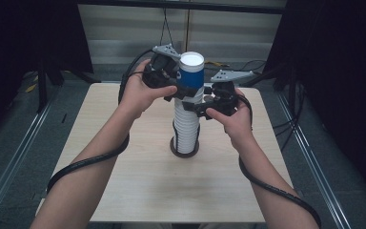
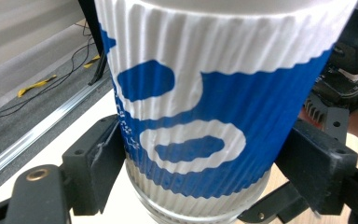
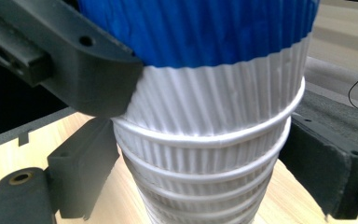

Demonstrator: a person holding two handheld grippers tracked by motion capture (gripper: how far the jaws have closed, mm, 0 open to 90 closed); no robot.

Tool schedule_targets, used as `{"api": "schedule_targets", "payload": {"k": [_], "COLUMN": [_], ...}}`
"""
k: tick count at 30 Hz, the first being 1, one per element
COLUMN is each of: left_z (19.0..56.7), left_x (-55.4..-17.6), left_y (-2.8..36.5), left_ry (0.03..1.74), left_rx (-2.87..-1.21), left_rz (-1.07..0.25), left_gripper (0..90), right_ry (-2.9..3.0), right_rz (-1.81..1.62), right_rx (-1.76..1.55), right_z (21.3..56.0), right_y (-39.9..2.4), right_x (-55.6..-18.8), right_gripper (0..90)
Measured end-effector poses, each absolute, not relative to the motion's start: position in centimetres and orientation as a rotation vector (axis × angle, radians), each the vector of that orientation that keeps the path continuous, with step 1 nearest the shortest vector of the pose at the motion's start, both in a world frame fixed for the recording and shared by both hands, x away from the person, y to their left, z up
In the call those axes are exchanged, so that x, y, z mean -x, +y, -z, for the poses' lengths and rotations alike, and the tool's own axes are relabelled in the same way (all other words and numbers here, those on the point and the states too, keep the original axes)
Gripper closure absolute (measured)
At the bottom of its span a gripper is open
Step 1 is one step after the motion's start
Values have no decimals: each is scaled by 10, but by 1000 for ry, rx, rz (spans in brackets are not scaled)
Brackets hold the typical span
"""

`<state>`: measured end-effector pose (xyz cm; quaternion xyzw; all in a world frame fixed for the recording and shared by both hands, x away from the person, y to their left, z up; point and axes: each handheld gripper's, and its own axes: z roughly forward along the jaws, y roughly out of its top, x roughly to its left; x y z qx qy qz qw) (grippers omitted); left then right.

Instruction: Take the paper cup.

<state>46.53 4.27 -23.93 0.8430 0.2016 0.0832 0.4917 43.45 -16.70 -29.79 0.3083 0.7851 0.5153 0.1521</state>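
Left gripper was clamped on the top blue-and-white paper cup; right gripper pinched the cup stack just below, mid-table. We judged: hold stack steady w/ right, pull top cup straight up, no tilt.

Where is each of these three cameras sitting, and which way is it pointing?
High view: above the person's side, looking forward and down on the table; both forearms, hands, left tongs and right tongs show.
Left gripper view: rides the left tongs, looking along the black jaws at the blue and white top cup.
Right gripper view: rides the right tongs, looking at the cup stack just below.
All three share the top cup.
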Motion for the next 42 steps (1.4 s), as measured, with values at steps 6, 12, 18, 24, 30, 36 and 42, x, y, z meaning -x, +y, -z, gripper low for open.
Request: {"api": "schedule_targets", "payload": {"k": [6,12,18,24,30,36,42], "left_z": [234,238,245,252,255,256,250], "left_x": [-465,-466,-468,-469,-469,-467,-467], "left_y": [46,48,46,40,39,38,37], "left_ry": [491,490,508,508,513,520,565], "left_rx": [-2034,-1998,-1957,-1942,-1932,-1930,-1957], "left_rz": [-208,-210,-201,-207,-219,-244,-234], "left_gripper": [210,207,182,163,155,166,177], "right_ry": [2256,2243,2251,2225,2218,2209,2213], "right_rz": [-1460,-1468,-1460,-1518,-1517,-1502,-1470], "right_rx": [-878,-891,-887,-931,-936,-934,-902], "right_z": [298,300,299,298,298,299,299], "right_y": [-167,-167,-166,-166,-164,-162,-159], "right_x": [-435,-435,-435,-436,-436,-435,-434], "right_gripper": [132,133,133,115,114,115,120]}}
